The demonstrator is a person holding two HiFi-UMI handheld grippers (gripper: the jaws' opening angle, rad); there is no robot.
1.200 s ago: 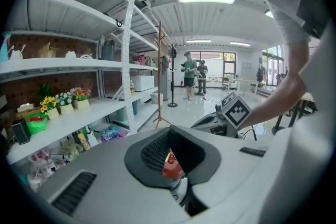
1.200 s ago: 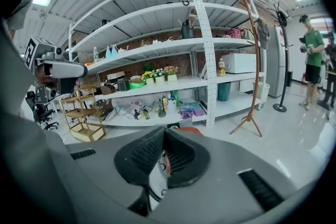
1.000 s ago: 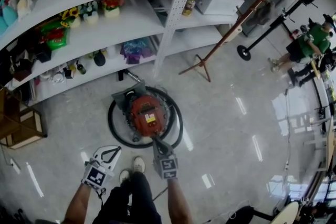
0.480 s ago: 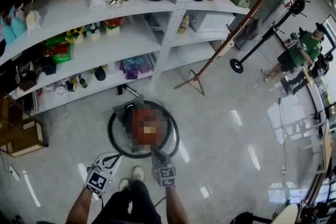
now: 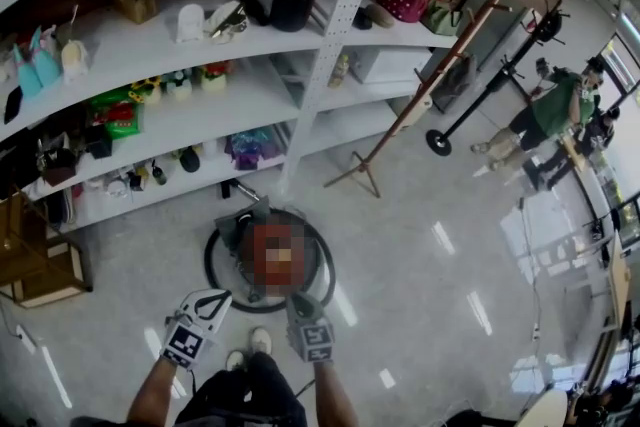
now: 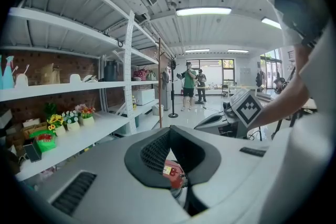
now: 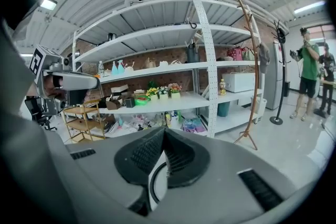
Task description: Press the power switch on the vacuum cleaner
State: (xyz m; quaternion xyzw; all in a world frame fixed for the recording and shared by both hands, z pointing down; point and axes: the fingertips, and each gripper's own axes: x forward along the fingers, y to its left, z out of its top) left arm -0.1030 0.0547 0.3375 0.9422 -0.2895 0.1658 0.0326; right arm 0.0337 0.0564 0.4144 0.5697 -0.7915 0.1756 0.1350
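Note:
The red canister vacuum cleaner (image 5: 252, 237) stands on the floor just ahead of my feet, ringed by its black hose (image 5: 212, 260); a mosaic patch hides most of its top. The right gripper (image 5: 297, 296) hangs shut at the vacuum's near right edge; whether it touches I cannot tell. The left gripper (image 5: 221, 294) is shut too, held lower left of the vacuum and apart from it. In the left gripper view the red body (image 6: 172, 172) shows through the gap under the closed left gripper (image 6: 169, 130). Below the shut right gripper (image 7: 163, 130) only hose (image 7: 151, 186) and floor show.
White shelving (image 5: 150, 115) full of small items curves along the far side, with a perforated white post (image 5: 325, 55). A wooden coat stand (image 5: 400, 130) leans at the right. A wooden stool (image 5: 40, 270) stands at the left. People (image 5: 545, 110) stand far right.
The head view has tilted up, so the vacuum sits lower and smaller in frame. Both grippers stay shut and keep nearly the same places beside the vacuum.

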